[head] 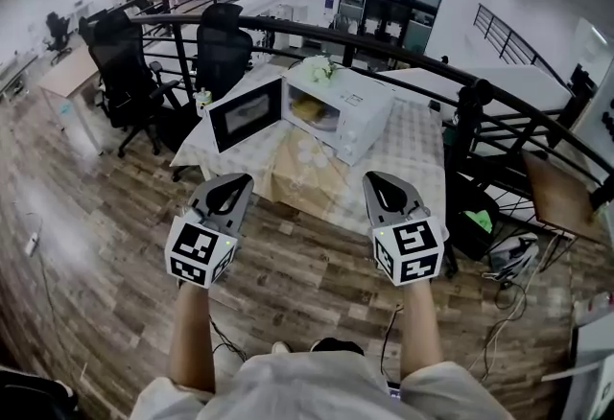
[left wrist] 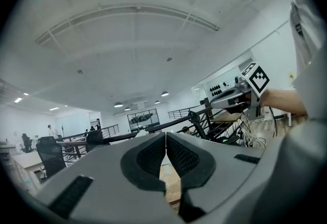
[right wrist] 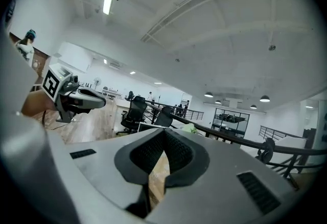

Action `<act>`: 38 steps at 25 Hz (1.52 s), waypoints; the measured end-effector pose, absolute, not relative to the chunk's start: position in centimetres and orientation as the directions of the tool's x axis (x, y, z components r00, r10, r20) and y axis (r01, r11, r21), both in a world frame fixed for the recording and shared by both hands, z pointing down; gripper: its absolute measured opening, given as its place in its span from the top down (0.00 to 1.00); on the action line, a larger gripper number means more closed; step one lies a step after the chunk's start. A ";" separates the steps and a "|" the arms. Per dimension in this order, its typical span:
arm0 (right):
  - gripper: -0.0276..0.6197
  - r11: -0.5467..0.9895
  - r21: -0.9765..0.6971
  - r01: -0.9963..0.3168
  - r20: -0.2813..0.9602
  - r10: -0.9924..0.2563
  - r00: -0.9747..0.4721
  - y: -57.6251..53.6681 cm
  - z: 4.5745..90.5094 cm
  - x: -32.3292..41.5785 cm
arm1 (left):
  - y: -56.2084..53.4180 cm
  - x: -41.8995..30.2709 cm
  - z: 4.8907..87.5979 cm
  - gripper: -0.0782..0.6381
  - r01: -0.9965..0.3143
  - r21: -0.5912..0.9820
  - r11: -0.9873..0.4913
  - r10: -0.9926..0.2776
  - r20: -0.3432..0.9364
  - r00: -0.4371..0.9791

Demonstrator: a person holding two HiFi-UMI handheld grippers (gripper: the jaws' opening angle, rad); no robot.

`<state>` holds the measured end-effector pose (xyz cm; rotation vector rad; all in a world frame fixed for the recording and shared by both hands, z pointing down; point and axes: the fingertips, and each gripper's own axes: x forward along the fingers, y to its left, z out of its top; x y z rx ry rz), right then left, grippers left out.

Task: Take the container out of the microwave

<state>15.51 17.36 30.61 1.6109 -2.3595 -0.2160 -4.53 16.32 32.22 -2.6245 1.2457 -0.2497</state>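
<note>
The white microwave stands on a cloth-covered table ahead, its door swung open to the left. Inside the cavity a yellowish container shows. My left gripper and right gripper are held side by side well short of the table, above the wooden floor. Both point level at the table and both are shut with nothing between the jaws. In the left gripper view the pads meet at the left gripper and the right gripper shows off to the right. The right gripper view shows the right gripper with jaws touching.
A small bunch of flowers lies on top of the microwave. Two black office chairs stand left of the table. A dark curved railing runs behind it. Cables and a green object lie on the floor to the right.
</note>
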 end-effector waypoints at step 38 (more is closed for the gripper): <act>0.94 0.498 0.237 -0.834 0.197 -0.865 -0.461 -26.7 33.9 23.8 | -27.3 5.6 35.8 0.86 -0.798 -0.208 -0.565 -0.825 0.136 0.548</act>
